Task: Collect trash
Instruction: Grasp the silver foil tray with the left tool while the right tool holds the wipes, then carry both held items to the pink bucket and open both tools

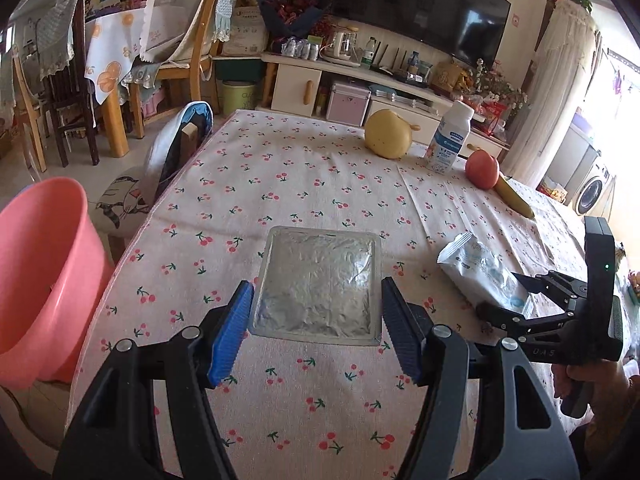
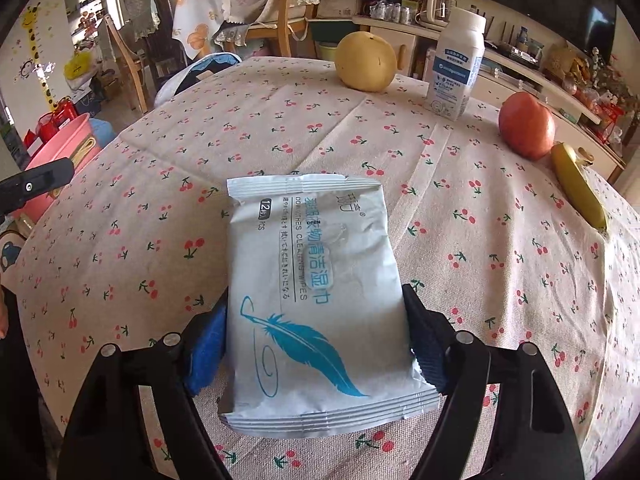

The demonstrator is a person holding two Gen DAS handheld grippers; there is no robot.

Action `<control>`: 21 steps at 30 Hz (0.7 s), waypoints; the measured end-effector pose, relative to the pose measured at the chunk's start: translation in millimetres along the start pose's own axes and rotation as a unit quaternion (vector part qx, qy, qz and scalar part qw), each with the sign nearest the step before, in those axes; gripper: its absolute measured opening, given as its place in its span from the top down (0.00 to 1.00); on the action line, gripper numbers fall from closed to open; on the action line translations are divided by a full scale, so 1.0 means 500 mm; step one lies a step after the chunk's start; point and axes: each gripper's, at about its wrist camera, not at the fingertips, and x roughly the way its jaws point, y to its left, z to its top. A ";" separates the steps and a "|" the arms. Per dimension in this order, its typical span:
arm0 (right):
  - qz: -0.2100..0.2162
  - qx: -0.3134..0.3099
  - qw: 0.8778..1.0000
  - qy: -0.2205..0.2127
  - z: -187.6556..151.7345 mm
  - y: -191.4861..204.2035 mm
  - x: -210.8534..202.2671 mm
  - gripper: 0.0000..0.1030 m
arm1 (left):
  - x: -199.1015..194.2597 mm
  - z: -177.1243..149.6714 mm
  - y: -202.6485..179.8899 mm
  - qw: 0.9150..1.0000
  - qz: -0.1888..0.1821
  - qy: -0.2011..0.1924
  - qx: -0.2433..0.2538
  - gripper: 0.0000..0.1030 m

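— What is seen between the fingers of the left gripper (image 1: 316, 320)?

— A flat silver foil pouch (image 1: 318, 286) is framed by the two blue pads, which are spread wide on either side of it. Small gaps are visible at both edges, so nothing is gripped. The pouch is laid flat on the cherry-print tablecloth (image 1: 312, 168), and a pink bucket (image 1: 38, 276) is seen past the table's left edge.

— And the right gripper (image 2: 316, 344)?

— A white wet-wipes packet (image 2: 316, 300) with a blue feather print is lodged between its fingers. The pads are set against the packet's two sides, so it appears to be clamped, held partly open at the packet's width. Whether the packet is lifted off the cloth cannot be told.

— What else is found on the table?

— At the far side, a yellow pear (image 2: 366, 62), a white bottle (image 2: 456, 64), a red apple (image 2: 526, 126) and a banana (image 2: 578, 186) are lined up.
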 end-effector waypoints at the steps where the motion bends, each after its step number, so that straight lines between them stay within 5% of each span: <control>1: -0.006 0.005 1.000 -0.005 -0.001 0.002 -0.006 0.24 | 0.000 -0.001 0.008 1.000 -0.004 0.001 -0.004 0.37; 21: -0.063 0.084 0.994 -0.038 -0.044 0.093 -0.080 0.24 | -0.041 0.000 0.095 0.998 -0.036 -0.041 -0.041 0.37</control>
